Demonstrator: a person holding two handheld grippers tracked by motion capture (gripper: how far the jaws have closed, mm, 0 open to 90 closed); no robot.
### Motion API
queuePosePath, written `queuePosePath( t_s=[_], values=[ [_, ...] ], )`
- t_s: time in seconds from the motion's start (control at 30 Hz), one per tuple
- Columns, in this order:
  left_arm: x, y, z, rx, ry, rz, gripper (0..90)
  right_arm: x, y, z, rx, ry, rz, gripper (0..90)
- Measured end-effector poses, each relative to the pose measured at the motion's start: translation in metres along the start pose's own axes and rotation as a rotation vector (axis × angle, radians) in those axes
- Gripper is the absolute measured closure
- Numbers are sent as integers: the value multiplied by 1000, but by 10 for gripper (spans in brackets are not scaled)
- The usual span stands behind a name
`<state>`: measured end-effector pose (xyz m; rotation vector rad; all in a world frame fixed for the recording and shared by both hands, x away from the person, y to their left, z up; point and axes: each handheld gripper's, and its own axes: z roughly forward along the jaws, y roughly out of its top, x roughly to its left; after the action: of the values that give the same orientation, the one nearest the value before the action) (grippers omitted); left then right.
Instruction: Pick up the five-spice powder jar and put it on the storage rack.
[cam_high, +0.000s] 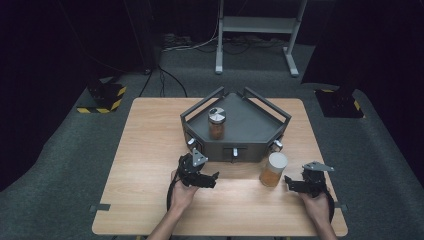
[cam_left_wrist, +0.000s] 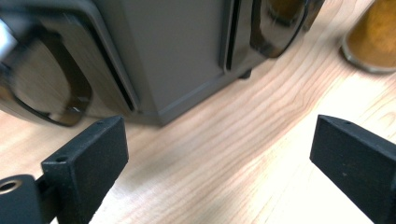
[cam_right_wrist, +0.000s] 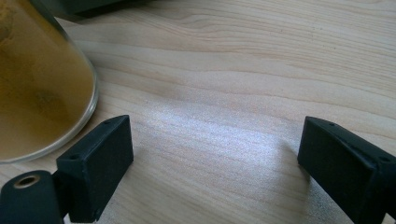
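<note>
A dark grey five-sided box (cam_high: 250, 145) with rails stands at the middle of the wooden table. On its top a small jar (cam_high: 216, 123) with a silver lid holds orange contents. A bigger white-lidded jar (cam_high: 273, 169) of orange powder stands on the table at the box's front right corner. My left gripper (cam_high: 212, 180) hovers low in front of the box, open, with bare wood between its jaws (cam_left_wrist: 217, 140). My right gripper (cam_high: 290, 183) rests just right of the white-lidded jar (cam_right_wrist: 37, 88), open (cam_right_wrist: 215, 135), apart from the glass.
The box front (cam_left_wrist: 177, 51) carries several knobs (cam_high: 234, 151) and dark glossy handles (cam_left_wrist: 46, 88). The white-lidded jar's base (cam_left_wrist: 373, 37) shows at upper right in the left gripper view. Beyond the table (cam_high: 150, 150) stand a metal frame (cam_high: 257, 25) and striped floor bases (cam_high: 102, 97).
</note>
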<state>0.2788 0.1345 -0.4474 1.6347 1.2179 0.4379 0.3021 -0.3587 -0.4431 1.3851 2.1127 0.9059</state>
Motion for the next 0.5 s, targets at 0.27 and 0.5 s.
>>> queuePosePath(
  t_s=[0.27,0.5],
  values=[
    [2,-16,14,39,14,-13,44,0,0,0,0,-1,0,101],
    [-2,-21,25,58,29,10,44,0,0,0,0,-1,0,101]
  ],
)
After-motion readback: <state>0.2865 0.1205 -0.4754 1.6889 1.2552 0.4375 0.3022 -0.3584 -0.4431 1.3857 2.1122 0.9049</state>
